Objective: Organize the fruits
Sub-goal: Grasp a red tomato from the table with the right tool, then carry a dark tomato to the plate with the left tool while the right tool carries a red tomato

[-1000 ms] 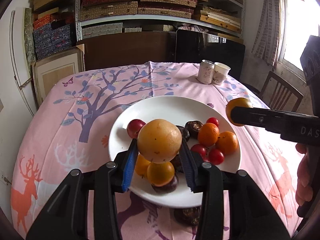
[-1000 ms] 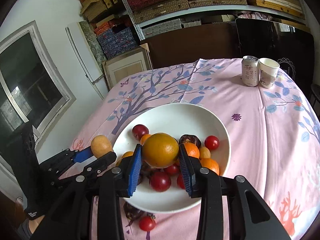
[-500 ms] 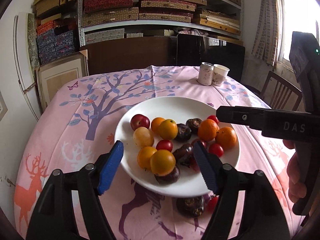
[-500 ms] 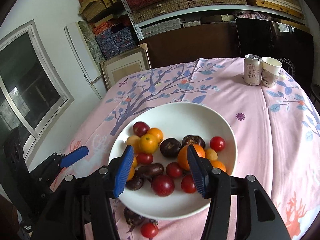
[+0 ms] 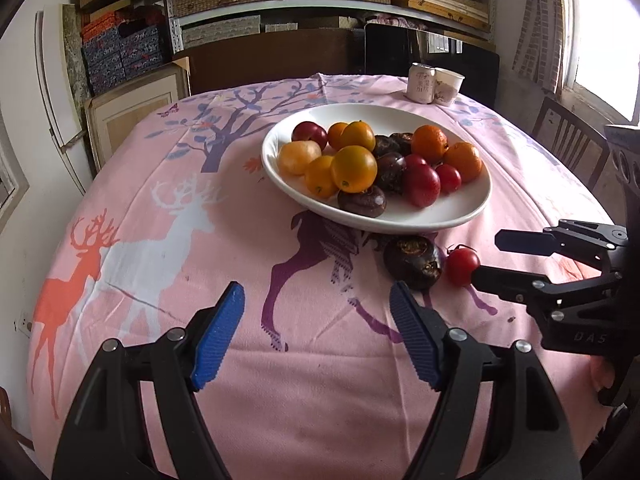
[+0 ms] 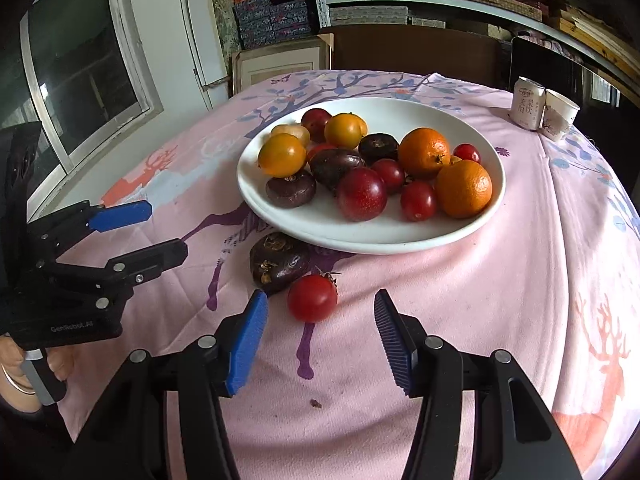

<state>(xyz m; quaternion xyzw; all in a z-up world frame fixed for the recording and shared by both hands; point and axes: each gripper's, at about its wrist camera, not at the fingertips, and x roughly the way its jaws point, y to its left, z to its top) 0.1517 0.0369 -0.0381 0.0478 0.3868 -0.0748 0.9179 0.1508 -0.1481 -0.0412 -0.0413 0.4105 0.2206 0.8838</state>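
A white plate (image 5: 448, 216) (image 6: 400, 120) on the pink tablecloth holds several oranges, yellow fruits, red tomatoes and dark purple fruits. A dark purple fruit (image 5: 413, 261) (image 6: 279, 261) and a red tomato (image 5: 462, 266) (image 6: 313, 297) lie on the cloth just in front of the plate. My left gripper (image 5: 316, 332) (image 6: 160, 232) is open and empty, low over the cloth, left of the loose fruits. My right gripper (image 6: 320, 338) (image 5: 486, 256) is open and empty, with the tomato just ahead between its fingers.
A can (image 5: 421, 82) (image 6: 527, 103) and a paper cup (image 5: 448, 86) (image 6: 559, 114) stand at the table's far right. A wooden chair (image 5: 568, 144) is by the right edge. Shelves with boxes line the back wall.
Both grippers let go of their orange fruits over the plate, opened, and pulled back and down to the near side of the table.
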